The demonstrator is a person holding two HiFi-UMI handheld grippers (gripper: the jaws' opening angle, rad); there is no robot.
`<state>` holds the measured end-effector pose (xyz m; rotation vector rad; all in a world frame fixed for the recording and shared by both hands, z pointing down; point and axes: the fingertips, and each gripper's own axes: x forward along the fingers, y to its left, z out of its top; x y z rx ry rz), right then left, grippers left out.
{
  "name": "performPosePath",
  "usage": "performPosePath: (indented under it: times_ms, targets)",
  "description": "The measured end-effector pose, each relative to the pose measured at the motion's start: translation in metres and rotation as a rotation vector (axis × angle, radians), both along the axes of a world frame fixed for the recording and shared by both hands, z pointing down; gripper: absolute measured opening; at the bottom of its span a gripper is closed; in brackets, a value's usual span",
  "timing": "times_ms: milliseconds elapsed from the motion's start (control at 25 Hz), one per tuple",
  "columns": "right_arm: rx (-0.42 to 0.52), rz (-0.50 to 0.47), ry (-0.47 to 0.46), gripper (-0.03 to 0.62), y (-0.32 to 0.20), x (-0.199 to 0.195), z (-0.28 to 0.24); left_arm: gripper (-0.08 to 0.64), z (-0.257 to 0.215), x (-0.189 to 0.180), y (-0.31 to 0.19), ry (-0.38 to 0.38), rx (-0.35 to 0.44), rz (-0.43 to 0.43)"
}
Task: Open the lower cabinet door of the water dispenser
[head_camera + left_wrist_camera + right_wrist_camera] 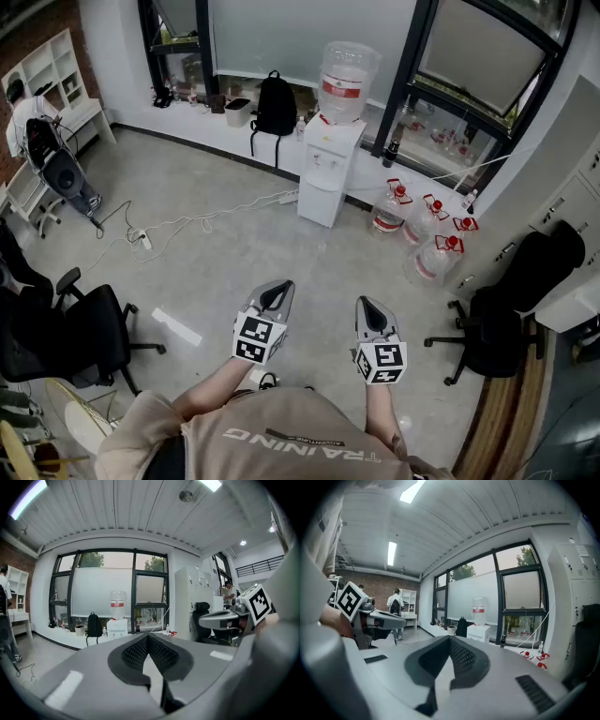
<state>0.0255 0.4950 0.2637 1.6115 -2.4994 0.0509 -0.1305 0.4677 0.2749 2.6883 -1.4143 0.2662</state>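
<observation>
**Water dispenser far across the floor, both jaws clenched**

Water dispenser (323, 169) is a tall, narrow white box. It stands on the grey floor (234, 253) by the low window ledge, well apart from the person. Its lower cabinet door (317, 200) is a plain white panel on the front and it looks closed. The handle is too small to make out. One clear bottle (348, 80) with a red label sits on top of the dispenser. Near it, to the right in the head view, four spare bottles (434, 261) with red caps are on the floor. One black backpack (276, 105) stands at the ledge, to the left of the dispenser. Two grippers are held side by side close to the person's body, and both point toward the dispenser. The left gripper (280, 287) has its jaws clenched together with nothing between them. The right gripper (367, 303) also has its jaws pressed together and empty.
</observation>
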Motion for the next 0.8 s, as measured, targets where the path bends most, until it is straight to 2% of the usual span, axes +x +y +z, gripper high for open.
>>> performPosePath:
  times_ms: [200,520,800]
  targets:
    - [-0.01,0.015,-0.008,0.011,0.01,-0.002,0.003,0.008,0.001,-0.007,0.003,0.003,-0.023,0.006]
    - [0.025,0.022,-0.001,0.011,0.012,0.012,-0.005,0.008,-0.007,0.001,0.007,-0.003,0.012,-0.009]
    - [0.007,0.0,0.011,0.011,0.008,0.02,0.001,0.008,0.003,-0.001,0.012,-0.031,-0.009,-0.06]
